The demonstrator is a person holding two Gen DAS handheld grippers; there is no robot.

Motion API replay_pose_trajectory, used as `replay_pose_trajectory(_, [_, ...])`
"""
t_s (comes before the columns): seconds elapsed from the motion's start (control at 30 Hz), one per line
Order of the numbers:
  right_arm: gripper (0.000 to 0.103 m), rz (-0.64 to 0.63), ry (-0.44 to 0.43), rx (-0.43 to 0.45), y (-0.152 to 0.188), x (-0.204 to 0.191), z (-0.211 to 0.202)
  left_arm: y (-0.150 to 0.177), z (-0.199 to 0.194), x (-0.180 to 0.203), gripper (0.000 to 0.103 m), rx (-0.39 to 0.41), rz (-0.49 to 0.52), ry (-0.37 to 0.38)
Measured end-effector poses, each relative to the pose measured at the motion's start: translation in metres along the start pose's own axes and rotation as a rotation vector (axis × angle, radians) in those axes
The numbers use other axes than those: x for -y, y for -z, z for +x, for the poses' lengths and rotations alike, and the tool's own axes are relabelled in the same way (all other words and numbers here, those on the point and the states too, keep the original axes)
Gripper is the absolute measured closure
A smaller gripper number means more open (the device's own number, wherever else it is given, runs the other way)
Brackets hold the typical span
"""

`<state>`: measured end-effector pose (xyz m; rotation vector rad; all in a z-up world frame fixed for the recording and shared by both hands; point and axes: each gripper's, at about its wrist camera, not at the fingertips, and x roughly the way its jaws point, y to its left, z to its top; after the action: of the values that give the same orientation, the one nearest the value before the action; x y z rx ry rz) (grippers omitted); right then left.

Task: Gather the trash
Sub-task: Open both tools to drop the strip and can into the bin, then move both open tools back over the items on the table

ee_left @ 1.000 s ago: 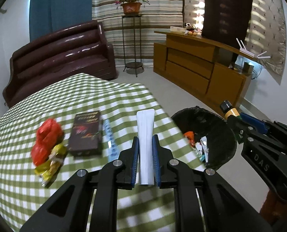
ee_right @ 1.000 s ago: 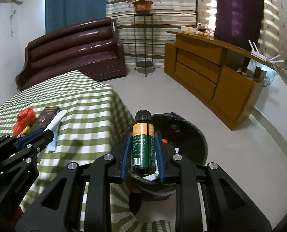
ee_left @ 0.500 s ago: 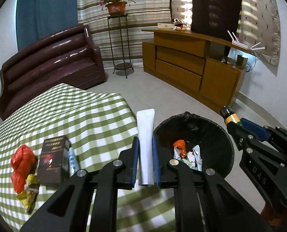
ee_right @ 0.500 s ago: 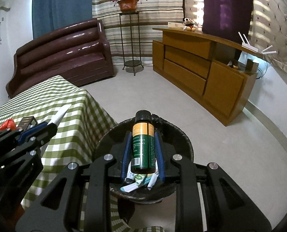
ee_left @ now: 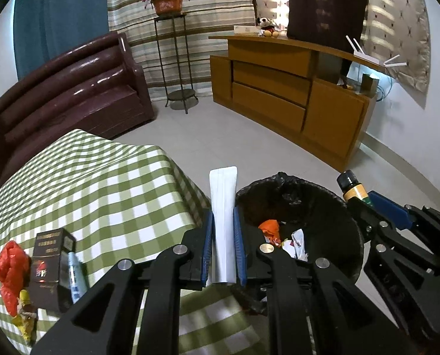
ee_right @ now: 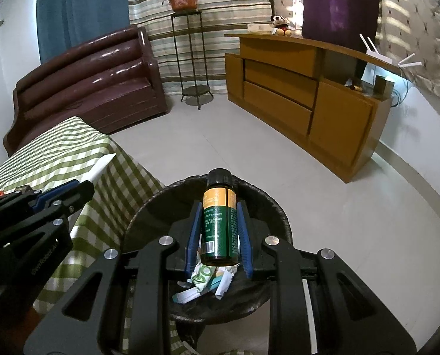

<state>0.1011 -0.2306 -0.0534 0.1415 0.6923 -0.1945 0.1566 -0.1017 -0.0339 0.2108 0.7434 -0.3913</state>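
My left gripper (ee_left: 223, 222) is shut on a flat white tube (ee_left: 223, 207), held over the table corner just left of the black-lined trash bin (ee_left: 350, 230). My right gripper (ee_right: 219, 224) is shut on a green bottle (ee_right: 220, 224) with an orange band and black cap, held directly above the bin (ee_right: 276, 210). Paper scraps and an orange wrapper (ee_left: 270, 227) lie inside the bin. In the left wrist view the bottle (ee_left: 353, 188) pokes up over the bin's right rim. On the checked tablecloth (ee_left: 101, 183) sit a dark box (ee_left: 49, 266), a red wrapper (ee_left: 11, 266) and a small blue-white tube (ee_left: 75, 275).
A brown leather sofa (ee_left: 66, 94) stands behind the table. A wooden sideboard (ee_left: 291, 97) runs along the right wall, with a plant stand (ee_left: 175, 59) between them. Pale tiled floor (ee_right: 249, 153) spreads beyond the bin.
Both grippers have swung right and sunk a little, from over the table toward the bin. The bottle now hangs over the bin's opening and the white tube is at the table corner.
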Motion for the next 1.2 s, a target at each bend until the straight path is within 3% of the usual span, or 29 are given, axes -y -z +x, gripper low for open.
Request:
replay_pose_trajectory(0.17, [0.08, 0.021, -0.001, -0.006, -0.002, 0.005, 0.01, -0.004, 0.01, 0.006, 0.083, -0.033, 0.01, 0.002])
replay_pose_trajectory(0.33, [0.078, 0.035, -0.01, -0.011, -0.001, 0.007, 0.014, -0.006, 0.014, 0.007, 0.061, -0.05, -0.009, -0.001])
replay_pose_trajectory(0.47, [0.076, 0.041, -0.005, -0.014, -0.002, 0.013, 0.016, -0.006, 0.013, 0.009, 0.06, -0.042, -0.005, -0.006])
replay_pose_trajectory(0.57, [0.065, 0.043, 0.001, -0.014, -0.002, 0.013, 0.016, -0.007, 0.011, 0.009, 0.06, -0.035, -0.006, -0.012])
replay_pose_trajectory(0.9, [0.047, 0.027, 0.003, -0.021, -0.003, 0.008, 0.009, -0.005, -0.002, 0.004, 0.059, -0.011, -0.023, -0.019])
replay_pose_trajectory(1.2, [0.034, 0.006, 0.003, -0.026, 0.002, -0.016, 0.001, 0.006, -0.03, -0.027, 0.052, 0.012, -0.065, -0.057])
